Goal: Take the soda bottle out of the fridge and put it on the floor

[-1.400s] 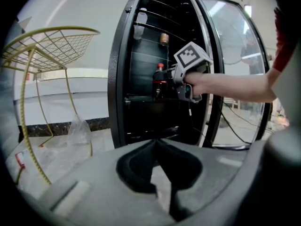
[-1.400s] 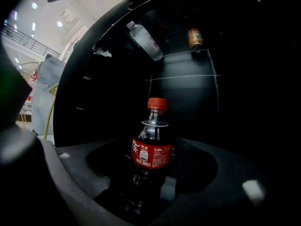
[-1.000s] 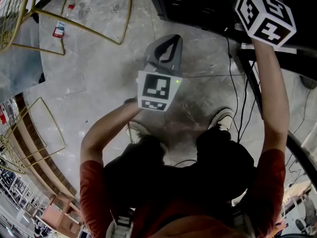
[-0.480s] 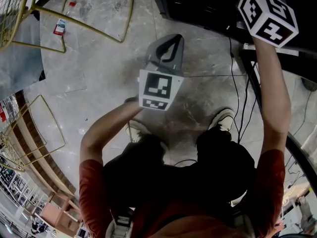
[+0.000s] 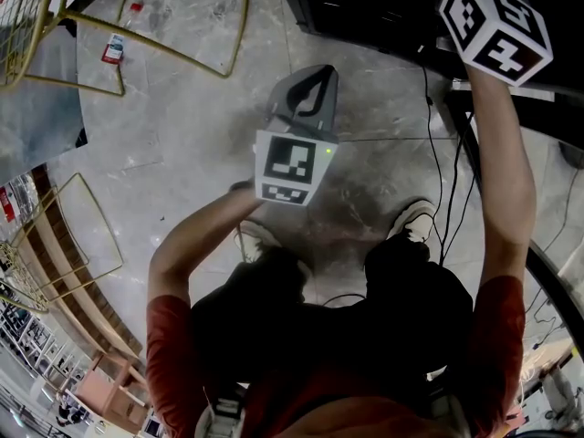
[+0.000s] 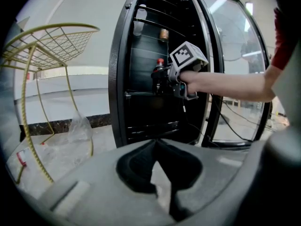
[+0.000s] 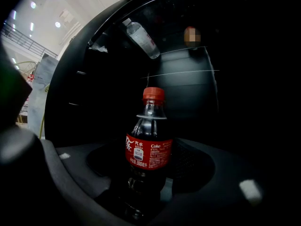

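On fridge (image 6: 120, 79) shelf, bottle (image 7: 149, 149) upright, appears full: likely heavy-ish, stiff, smooth, poss. slippery; right gripper (image 7: 147, 180) clamped on lower body below label, sound hold; left gripper (image 6: 155, 142) jaws together, empty.

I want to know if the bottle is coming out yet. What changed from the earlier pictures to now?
Nothing visibly changed. The right gripper stays in the fridge with its jaws around the soda bottle, which still stands upright inside. The left gripper stays shut and empty above the floor.
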